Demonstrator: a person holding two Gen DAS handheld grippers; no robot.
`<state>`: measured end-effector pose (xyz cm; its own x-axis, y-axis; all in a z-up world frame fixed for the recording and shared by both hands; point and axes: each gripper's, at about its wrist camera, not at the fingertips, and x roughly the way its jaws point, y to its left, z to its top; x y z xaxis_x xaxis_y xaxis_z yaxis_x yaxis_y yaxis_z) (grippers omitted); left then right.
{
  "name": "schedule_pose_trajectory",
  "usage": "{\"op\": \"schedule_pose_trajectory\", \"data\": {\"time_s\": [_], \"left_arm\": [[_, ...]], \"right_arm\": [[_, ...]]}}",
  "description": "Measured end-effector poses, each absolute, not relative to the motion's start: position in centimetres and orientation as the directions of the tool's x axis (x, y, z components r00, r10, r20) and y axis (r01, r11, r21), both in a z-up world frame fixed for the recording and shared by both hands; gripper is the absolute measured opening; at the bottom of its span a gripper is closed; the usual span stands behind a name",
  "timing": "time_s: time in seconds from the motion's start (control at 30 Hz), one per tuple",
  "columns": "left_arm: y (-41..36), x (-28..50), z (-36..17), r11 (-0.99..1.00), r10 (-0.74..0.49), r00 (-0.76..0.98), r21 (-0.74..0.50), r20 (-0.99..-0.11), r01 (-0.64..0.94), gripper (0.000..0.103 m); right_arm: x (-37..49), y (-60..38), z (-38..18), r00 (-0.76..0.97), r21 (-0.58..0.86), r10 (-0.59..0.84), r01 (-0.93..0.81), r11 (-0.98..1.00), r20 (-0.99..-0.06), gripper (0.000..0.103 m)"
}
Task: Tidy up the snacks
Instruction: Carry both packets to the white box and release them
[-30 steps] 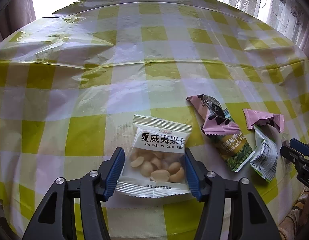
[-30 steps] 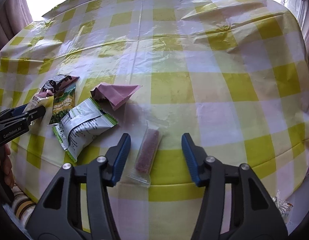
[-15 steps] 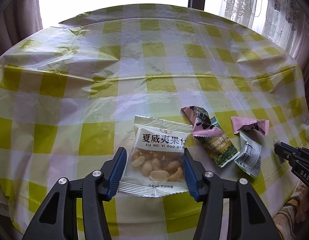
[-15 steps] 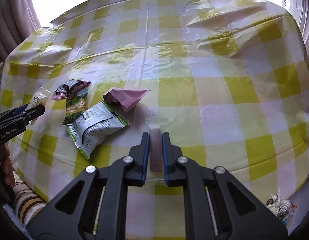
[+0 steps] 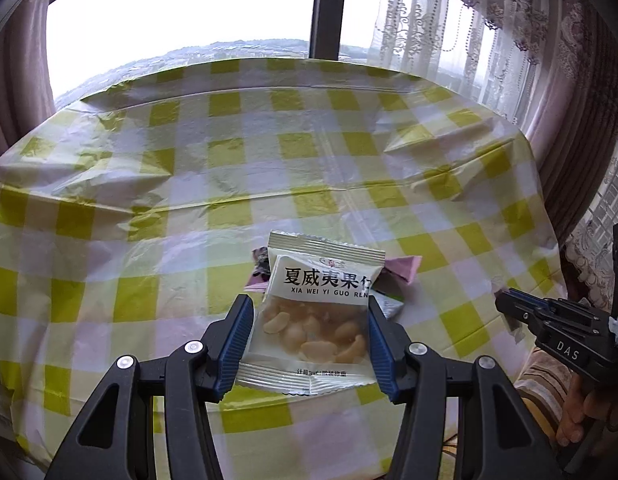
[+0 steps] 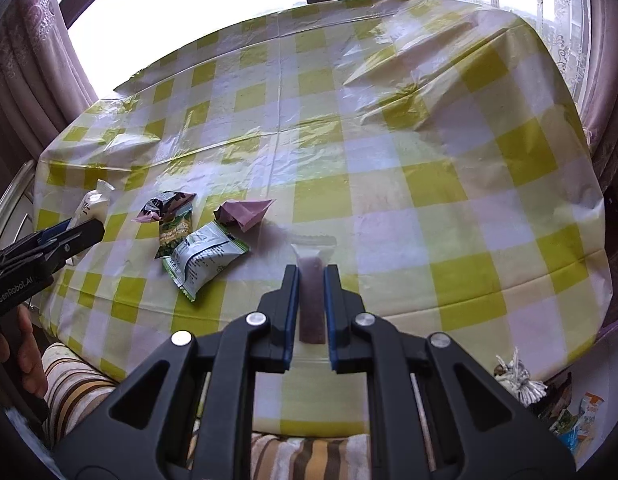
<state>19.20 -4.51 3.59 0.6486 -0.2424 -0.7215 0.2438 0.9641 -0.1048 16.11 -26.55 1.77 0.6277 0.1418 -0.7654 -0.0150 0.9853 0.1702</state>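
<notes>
Right wrist: three snack packets (image 6: 201,256) lie beside tablecloth (image 6: 389,160).

Yellow-checked tablecloth (image 6: 389,184); lace curtain (image 5: 449,20); window (image 5: 181,20); striped cloth (image 6: 309,456).

Snack packets, two lifted and three on the checked cloth

A clear nut packet (image 5: 315,312) with a white label stands upright, pinched at its sides; a slim reddish-brown bar (image 6: 312,300) is clamped lengthwise. At the bar's 10 o'clock lie a green-and-white pouch (image 6: 203,258), a green pea packet (image 6: 174,230) under a dark-and-pink wrapper (image 6: 165,204), and a crumpled pink wrapper (image 6: 245,214) at their 3 o'clock.
</notes>
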Motion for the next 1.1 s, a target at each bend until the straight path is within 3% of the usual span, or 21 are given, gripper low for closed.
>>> {"op": "schedule_pose_trajectory", "data": {"time_s": [0.6,1.1], "left_arm": [[-22.6,14.3,4.8,0.79,-0.466,0.501,-0.088,-0.729,0.607,0.055],[-37.0,10.4,2.5,0.576,-0.545,0.289,-0.101,-0.787,0.811,0.055]], "right_arm": [[10.9,-36.3,3.8,0.665,0.157,0.038,0.12,0.98,-0.746,0.015],[3.4,-50.7,1.7,0.603,0.1,-0.159,0.373,0.922,-0.782,0.015]]}}
